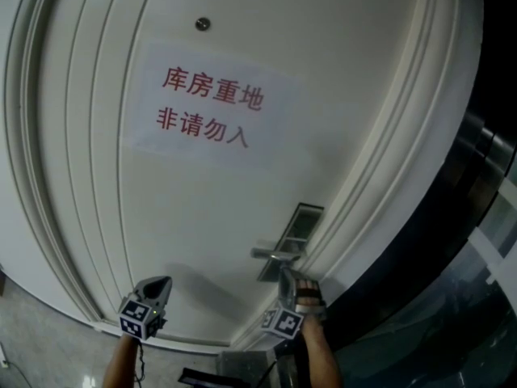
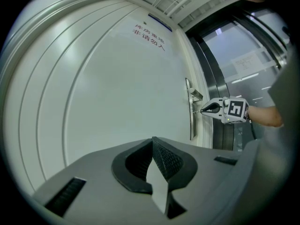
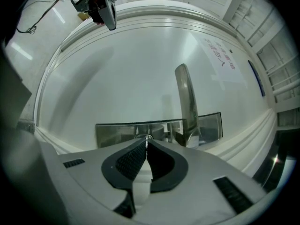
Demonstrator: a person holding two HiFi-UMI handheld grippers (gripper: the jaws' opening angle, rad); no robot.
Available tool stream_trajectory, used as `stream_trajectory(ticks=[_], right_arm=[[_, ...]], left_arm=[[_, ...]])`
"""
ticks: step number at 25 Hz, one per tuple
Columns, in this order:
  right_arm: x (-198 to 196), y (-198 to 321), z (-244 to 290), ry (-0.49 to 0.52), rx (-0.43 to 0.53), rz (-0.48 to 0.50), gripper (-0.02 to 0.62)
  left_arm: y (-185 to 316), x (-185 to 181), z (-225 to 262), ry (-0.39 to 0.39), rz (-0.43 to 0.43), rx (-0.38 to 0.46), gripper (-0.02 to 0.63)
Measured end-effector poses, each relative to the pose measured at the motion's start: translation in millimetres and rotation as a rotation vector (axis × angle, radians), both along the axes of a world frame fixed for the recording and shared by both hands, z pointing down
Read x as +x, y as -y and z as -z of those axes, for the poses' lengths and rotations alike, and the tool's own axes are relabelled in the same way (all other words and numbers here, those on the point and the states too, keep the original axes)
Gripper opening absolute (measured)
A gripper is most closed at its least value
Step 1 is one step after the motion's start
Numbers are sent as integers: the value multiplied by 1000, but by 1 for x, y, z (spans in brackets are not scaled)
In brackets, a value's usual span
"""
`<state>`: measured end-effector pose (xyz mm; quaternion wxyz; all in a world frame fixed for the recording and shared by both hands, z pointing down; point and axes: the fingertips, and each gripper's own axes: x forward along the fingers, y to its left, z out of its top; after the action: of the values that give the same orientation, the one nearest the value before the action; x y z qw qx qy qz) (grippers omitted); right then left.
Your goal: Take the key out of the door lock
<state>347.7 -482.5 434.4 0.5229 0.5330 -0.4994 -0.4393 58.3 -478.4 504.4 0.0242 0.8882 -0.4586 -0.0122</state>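
**Key Gripped but Not Yet Out of the Lock**

The right hand-held gripper is pressed up to the lock plate of a white door, its jaws pinched together on a small metal tab that appears to be the head of the key. The key sits in the plate just beside the lever handle, which stands at about 1 o'clock from the jaw tips in the right gripper view. In the head view the plate lies at 5 o'clock from a paper sign with red characters.

The left hand-held gripper hangs at 7 o'clock in the head view, well apart from the lock, its jaws closed with nothing between them.

By the look of it the task is at its midpoint. The reach and the grasp are done, while the key's shank seems to be seated in the cylinder, since the jaw tips nearly touch the plate. What remains is a straight pull away from the door, perhaps after turning the key to its release position.
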Motion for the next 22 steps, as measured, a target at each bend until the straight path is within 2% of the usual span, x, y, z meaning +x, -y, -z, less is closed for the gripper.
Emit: stream_trajectory(ticks=[22], right_arm=[[-1,-9,2,-10,3,-13,20]], left_arm=[[-2,-6,-1,-4,-13,-3,9]])
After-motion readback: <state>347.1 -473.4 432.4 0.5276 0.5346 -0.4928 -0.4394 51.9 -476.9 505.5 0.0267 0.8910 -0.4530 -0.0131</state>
